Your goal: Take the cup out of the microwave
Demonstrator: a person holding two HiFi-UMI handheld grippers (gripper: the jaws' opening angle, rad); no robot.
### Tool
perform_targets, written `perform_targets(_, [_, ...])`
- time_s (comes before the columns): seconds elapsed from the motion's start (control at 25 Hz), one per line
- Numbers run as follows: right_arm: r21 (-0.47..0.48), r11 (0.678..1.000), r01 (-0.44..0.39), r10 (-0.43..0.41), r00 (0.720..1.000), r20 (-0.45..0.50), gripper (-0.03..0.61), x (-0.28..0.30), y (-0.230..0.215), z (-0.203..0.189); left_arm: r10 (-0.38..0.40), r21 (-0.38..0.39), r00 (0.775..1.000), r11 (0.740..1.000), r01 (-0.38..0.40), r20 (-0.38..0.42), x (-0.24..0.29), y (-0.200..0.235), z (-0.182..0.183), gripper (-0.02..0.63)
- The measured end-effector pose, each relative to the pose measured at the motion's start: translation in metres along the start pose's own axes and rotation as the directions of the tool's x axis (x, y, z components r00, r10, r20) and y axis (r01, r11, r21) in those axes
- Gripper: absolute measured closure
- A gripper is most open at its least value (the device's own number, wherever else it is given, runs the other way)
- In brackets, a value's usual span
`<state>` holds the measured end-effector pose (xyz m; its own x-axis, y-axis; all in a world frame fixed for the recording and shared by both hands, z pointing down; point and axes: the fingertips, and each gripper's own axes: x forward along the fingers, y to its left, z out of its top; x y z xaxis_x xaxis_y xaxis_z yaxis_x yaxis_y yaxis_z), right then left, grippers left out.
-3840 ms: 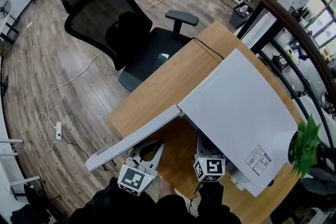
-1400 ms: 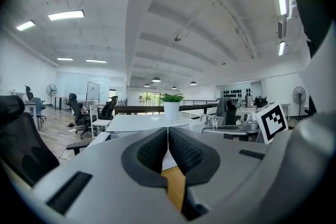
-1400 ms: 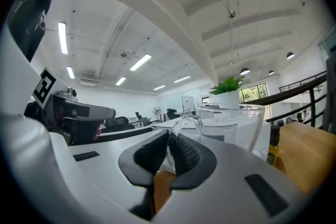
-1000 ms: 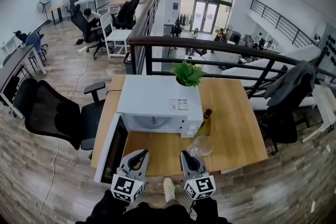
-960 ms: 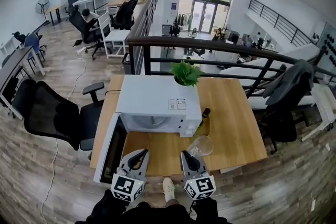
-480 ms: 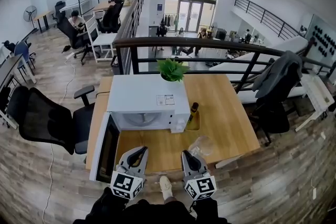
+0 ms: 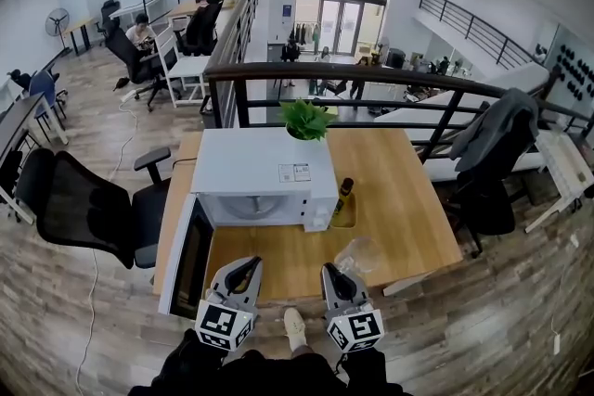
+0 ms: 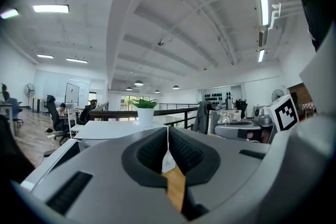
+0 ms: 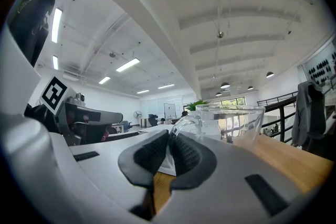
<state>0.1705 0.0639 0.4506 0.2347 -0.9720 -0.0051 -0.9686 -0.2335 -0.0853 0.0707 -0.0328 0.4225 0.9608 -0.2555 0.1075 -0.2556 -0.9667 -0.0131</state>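
A clear glass cup (image 7: 357,253) is outside the white microwave (image 7: 264,172), over the front right of the wooden table (image 7: 408,199). My right gripper (image 7: 336,274) is right behind it at the table's front edge. In the right gripper view the cup (image 9: 231,120) fills the space just beyond the jaws, and its handle curves up from where the pads (image 9: 184,152) meet, so the right gripper (image 9: 170,136) is shut on the handle. My left gripper (image 7: 243,269) hovers beside it, shut and empty (image 8: 167,131). I cannot tell whether the cup rests on the table.
The microwave door (image 7: 186,260) hangs open to the left of my left gripper. A dark bottle (image 7: 343,197) stands by the microwave's right side, a potted plant (image 7: 306,118) behind it. A black office chair (image 7: 83,209) is left of the table, a jacket-draped chair (image 7: 492,162) right, a railing (image 7: 371,79) beyond.
A few seconds ago the right gripper reached into the microwave's opening. Now both grippers are back at the table's front edge with the cup outside. Over the last second almost nothing has shifted.
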Motion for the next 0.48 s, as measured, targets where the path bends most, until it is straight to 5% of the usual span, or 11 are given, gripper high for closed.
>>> perform_targets(0.48, [0.002, 1.000, -0.024, 0.024, 1.000, -0.008, 0.546, 0.0028, 0.0002, -0.0008, 0.025, -0.007, 1.000, 1.000, -0.025, -0.005, -0.0013, 0.0011, -0.0012, 0.586])
